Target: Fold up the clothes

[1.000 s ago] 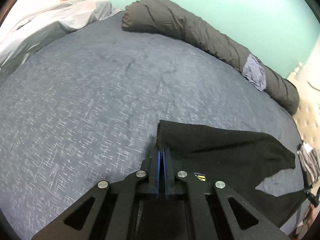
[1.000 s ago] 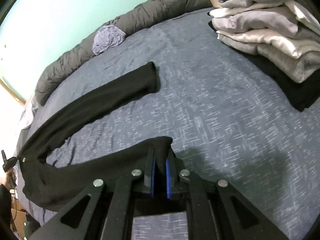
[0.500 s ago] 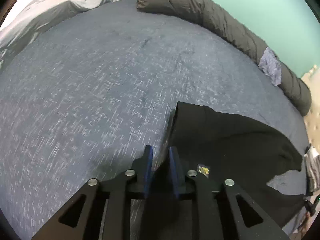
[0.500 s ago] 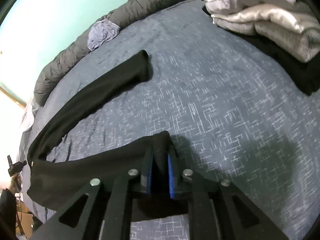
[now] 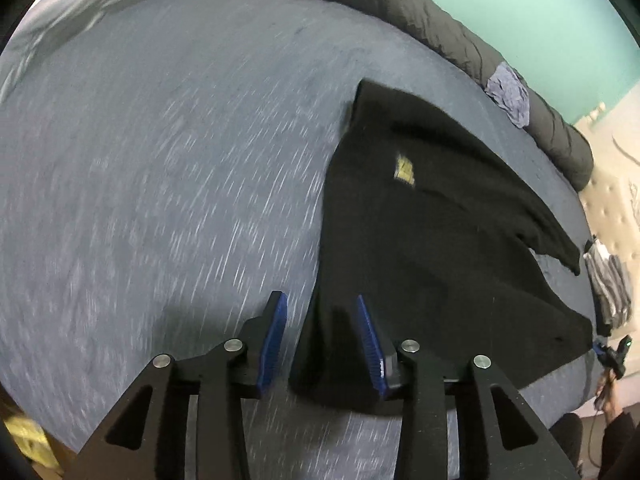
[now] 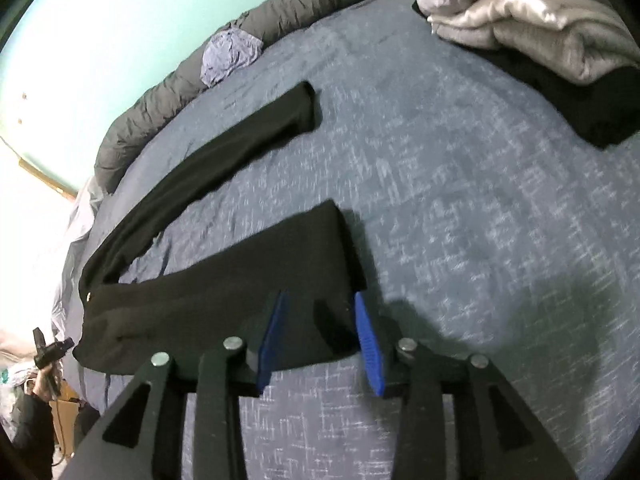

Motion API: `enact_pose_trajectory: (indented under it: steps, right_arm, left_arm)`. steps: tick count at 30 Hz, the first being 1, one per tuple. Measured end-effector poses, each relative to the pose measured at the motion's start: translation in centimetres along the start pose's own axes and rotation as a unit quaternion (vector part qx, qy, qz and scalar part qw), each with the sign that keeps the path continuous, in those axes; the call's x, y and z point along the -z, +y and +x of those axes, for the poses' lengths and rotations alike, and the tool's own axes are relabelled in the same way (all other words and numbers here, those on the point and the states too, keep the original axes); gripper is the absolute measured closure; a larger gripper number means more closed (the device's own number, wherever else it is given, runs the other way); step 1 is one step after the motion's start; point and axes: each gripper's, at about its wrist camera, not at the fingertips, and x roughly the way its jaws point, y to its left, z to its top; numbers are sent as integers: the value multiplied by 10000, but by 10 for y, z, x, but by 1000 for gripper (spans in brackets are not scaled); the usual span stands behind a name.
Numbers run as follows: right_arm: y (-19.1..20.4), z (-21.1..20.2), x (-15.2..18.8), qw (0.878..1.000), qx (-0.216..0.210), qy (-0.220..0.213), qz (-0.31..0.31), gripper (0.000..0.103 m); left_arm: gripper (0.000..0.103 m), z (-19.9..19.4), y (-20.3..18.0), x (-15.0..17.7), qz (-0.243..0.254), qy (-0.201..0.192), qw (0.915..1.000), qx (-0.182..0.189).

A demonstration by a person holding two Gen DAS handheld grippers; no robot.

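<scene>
Right now my widest sight is the blue-grey bedspread, with the black trousers lying flat on it, running from 6 o'clock up toward 1 in the left view. A dark rolled duvet lines the far edge at 12. Folded grey clothes sit at 2 in the right view. My left gripper has just been opening, waistband loose between its parted jaws. My right gripper likewise, leg cuff lying slack between.
</scene>
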Motion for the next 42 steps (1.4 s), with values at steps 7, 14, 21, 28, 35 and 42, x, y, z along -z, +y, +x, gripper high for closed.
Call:
enact_pose_trajectory:
  steps: [7,14,21,28,35,42]
  right_arm:
    - [9,8,10,9999,32,101,-23,69]
    - [14,4,12,9999,87,79,-33,100]
    - [20,-23,3,9997,163,-153,-80,100]
    - [14,-55,-1,9994,175,-221,-198,101]
    - [3,-35,13,9996,251,-141,-22,101]
    - [-14,-30,19,9989,-88,-318,321,94]
  left_arm:
    - [57,0,5,29,-226,10,9994,253]
    - [66,2,0,29,-243,-25,9985,482]
    - [99,-11,-4,22,-60,-197,9995,231]
    - [100,-30,-1,15,-71,-312,9994,112]
    - [102,-18,4,19,-52,-179,9998,-39]
    - [96,-19,11,26,-253,-237,9989,307]
